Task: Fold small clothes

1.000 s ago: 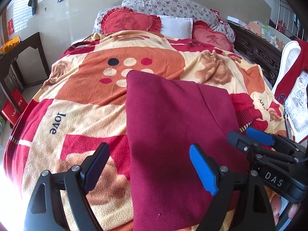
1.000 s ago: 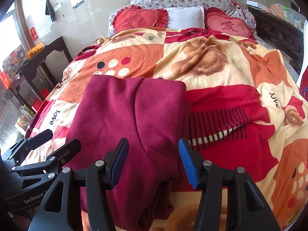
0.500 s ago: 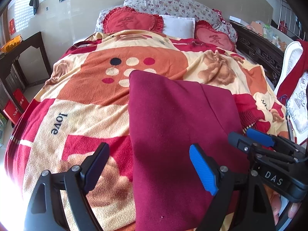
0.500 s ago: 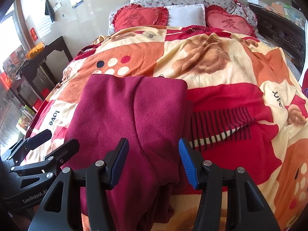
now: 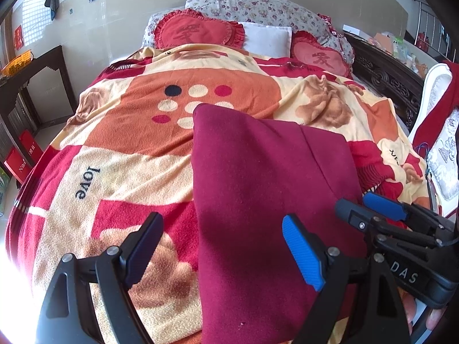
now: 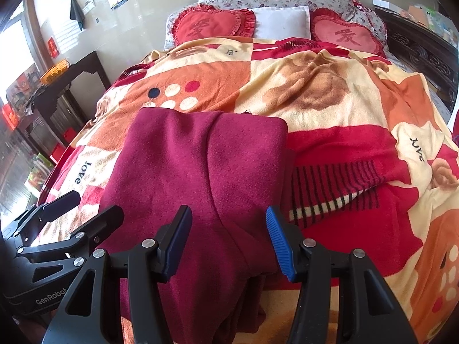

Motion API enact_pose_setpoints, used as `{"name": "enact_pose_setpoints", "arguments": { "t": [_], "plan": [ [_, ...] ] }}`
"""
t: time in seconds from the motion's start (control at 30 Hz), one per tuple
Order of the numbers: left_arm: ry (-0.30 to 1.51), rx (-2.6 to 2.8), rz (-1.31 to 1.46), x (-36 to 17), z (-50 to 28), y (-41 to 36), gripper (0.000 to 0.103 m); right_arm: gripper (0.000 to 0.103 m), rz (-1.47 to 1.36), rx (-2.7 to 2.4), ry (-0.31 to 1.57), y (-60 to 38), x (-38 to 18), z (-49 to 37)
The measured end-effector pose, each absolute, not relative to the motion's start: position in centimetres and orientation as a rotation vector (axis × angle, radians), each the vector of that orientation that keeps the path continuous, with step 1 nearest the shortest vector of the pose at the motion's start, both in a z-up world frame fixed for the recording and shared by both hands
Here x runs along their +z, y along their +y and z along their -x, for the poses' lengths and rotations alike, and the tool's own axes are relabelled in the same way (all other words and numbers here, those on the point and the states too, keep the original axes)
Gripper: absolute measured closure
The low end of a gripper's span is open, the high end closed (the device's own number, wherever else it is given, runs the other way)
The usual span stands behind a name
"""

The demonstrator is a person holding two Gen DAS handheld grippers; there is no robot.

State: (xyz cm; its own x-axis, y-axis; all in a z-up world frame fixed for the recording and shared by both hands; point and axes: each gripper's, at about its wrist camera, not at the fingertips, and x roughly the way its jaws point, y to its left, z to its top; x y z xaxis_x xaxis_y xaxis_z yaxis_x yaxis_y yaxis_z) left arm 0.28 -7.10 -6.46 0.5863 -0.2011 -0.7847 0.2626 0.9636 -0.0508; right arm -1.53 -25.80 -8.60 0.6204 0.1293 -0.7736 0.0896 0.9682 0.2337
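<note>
A dark red garment [image 5: 258, 172] lies folded flat on the patterned blanket [image 5: 129, 172], its near end hanging toward me. My left gripper [image 5: 221, 220] hovers open and wide over the garment's near left edge, with nothing pressed between its pads. In the right wrist view the same garment [image 6: 200, 157] shows a lengthwise crease, and my right gripper [image 6: 228, 212] hangs half open above its near right part without pinching the cloth. Each gripper shows in the other's view: the right gripper [image 5: 355, 202] at the right, the left gripper [image 6: 96, 203] at the left.
Heart-shaped red cushions [image 5: 198, 31] and a white pillow [image 5: 266, 40] lie at the bed's head. A dark wooden side table [image 5: 31, 68] stands at the left, a carved bed frame [image 5: 387, 77] and a white chair [image 5: 439, 109] at the right. A striped red patch [image 6: 330, 189] lies beside the garment.
</note>
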Motion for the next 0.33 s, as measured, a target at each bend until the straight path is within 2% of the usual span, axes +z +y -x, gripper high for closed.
{"name": "enact_pose_setpoints", "arguments": {
  "t": [0.33],
  "plan": [
    [0.901, -0.297, -0.056, -6.62, -0.47, -7.03, 0.015, 0.066, -0.254, 0.035, 0.912, -25.55, -8.71, 1.29]
  ]
}}
